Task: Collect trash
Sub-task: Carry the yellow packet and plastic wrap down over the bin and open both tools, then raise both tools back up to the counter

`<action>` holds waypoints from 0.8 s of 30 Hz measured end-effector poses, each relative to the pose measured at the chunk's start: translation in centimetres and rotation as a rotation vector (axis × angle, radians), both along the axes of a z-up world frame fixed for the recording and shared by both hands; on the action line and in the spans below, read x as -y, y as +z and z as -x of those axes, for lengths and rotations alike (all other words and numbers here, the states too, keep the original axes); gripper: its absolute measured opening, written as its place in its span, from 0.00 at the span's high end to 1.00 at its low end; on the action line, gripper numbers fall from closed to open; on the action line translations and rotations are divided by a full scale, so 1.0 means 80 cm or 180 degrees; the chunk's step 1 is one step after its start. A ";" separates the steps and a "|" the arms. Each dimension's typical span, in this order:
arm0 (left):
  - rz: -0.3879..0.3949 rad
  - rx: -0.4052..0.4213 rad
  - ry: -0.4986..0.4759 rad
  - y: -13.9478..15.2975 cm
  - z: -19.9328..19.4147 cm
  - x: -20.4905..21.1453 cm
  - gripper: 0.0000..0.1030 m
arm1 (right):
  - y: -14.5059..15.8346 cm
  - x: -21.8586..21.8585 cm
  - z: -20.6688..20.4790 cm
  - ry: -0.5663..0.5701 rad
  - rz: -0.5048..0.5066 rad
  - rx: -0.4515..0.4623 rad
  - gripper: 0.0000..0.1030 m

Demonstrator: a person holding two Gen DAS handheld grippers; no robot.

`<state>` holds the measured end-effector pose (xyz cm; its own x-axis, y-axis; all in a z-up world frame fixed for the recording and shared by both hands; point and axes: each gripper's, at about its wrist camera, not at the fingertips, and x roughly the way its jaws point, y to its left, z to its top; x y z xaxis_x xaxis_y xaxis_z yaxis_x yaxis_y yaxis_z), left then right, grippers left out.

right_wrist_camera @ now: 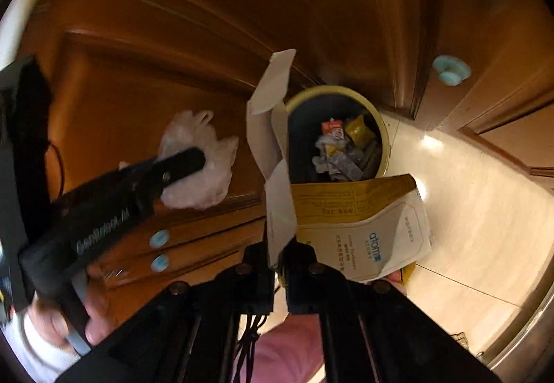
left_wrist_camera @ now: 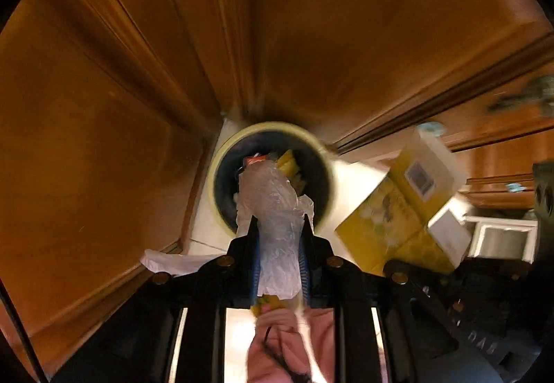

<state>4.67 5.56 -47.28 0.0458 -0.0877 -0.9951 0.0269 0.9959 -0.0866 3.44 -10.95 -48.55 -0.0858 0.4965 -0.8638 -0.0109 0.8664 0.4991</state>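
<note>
The left gripper (left_wrist_camera: 279,227) has its jaws closed on a crumpled plastic bag (left_wrist_camera: 273,210), held over the near rim of the round bin (left_wrist_camera: 221,154) on the floor (right_wrist_camera: 467,210). The right gripper (right_wrist_camera: 280,255) pinches a flap of a flattened yellow and white box (right_wrist_camera: 360,223), just near of the bin, which holds wrappers (right_wrist_camera: 346,147). Wooden cabinets (left_wrist_camera: 121,71) stand behind.

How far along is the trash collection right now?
Done: the trash bin already holds wrappers. In hand: the left gripper is shut on a crumpled plastic bag, the right gripper on a yellow and white carton, both near the bin's opening. Left: release both in.
</note>
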 end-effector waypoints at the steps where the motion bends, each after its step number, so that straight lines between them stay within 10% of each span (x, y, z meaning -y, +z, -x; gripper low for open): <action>1: -0.0024 -0.0023 -0.0014 -0.016 -0.004 -0.003 0.80 | -0.014 -0.004 -0.008 -0.0020 0.0008 -0.0023 0.96; 7: -0.0068 -0.0037 -0.0016 -0.044 -0.022 -0.027 0.58 | -0.068 -0.031 -0.042 0.0003 0.0135 -0.0243 0.93; 10: -0.0126 0.0071 0.0011 -0.034 -0.022 -0.034 0.44 | -0.077 -0.040 -0.049 0.0024 0.0132 -0.0402 0.71; 24: -0.0157 0.0199 0.0074 0.032 0.002 -0.030 0.38 | 0.002 -0.007 -0.013 -0.0049 0.0195 -0.0088 0.65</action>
<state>4.54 7.93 -44.73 0.1095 -0.0368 -0.9933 0.0075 0.9993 -0.0362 4.51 -10.37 -48.38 -0.1029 0.4441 -0.8900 0.0157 0.8954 0.4450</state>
